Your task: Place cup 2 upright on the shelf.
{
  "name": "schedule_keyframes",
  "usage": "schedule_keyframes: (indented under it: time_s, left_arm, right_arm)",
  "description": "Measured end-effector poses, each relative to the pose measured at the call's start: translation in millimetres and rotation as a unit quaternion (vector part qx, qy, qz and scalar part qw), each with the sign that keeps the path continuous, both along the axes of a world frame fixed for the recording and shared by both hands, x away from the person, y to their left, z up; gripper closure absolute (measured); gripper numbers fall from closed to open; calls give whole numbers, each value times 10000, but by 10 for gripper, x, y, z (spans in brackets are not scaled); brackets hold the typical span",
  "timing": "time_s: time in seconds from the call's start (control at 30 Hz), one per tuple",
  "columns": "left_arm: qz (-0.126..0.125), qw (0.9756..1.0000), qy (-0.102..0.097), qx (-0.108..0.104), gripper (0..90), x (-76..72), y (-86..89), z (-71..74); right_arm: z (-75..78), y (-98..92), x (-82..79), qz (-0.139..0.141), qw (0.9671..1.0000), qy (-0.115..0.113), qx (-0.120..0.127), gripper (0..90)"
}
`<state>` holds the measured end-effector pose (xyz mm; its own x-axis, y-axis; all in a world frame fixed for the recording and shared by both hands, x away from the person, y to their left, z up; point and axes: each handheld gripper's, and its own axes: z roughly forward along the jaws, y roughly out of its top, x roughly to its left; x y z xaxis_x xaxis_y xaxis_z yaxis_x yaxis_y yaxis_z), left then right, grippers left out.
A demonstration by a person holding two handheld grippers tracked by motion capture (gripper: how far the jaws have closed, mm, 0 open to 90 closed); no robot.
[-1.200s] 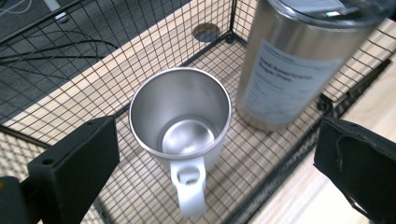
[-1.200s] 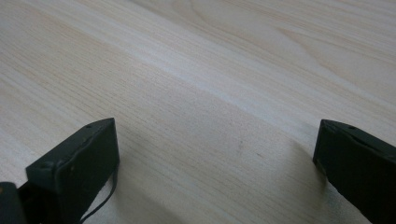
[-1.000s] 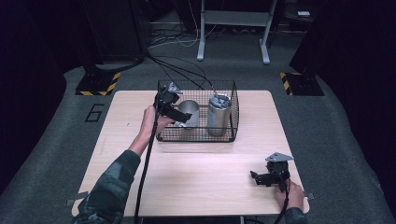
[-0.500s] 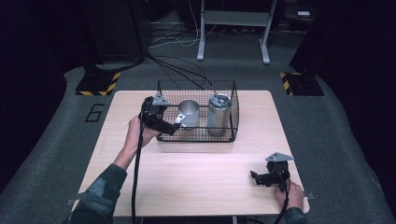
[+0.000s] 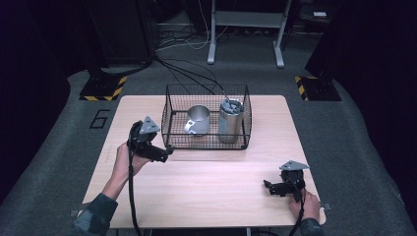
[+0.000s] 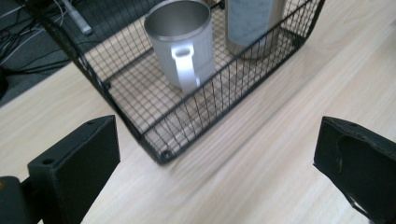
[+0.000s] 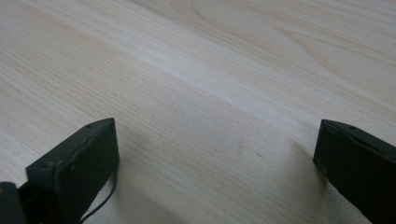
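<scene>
Left hand-held gripper [image 5: 166,153] is hovering, jaws apart, at seven o'clock of the wire basket [image 5: 206,142] (steel mug [image 5: 198,119] inside); right hand-held gripper [image 5: 268,187] is gaping over the worktop [image 5: 216,182].

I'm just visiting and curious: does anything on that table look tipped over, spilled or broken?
Nothing stands out. The steel mug and the tall metal tumbler both stand upright inside the wire basket. The left claw is open beside the basket; the right claw is open over bare wood.
</scene>
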<state>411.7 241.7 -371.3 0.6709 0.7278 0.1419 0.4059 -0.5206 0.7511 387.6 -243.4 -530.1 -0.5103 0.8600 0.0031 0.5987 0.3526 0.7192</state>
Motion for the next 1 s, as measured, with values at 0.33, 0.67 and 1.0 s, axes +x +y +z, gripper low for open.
schedule_keyframes:
  time_s: [0.33,0.67,1.0]
  left_arm:
    - [361,9991,189,-117,1,-330,309,-430]
    - [715,9951,668,-117,1,-474,536,-969]
    - [1678,9799,984,-446,1,-433,865,-1494]
  right_arm:
    - [0,0,-1,-2,10000,1,0,0]
    - [0,0,0,4,10000,-2,-4,0]
    - [0,0,-1,-3,10000,1,1,0]
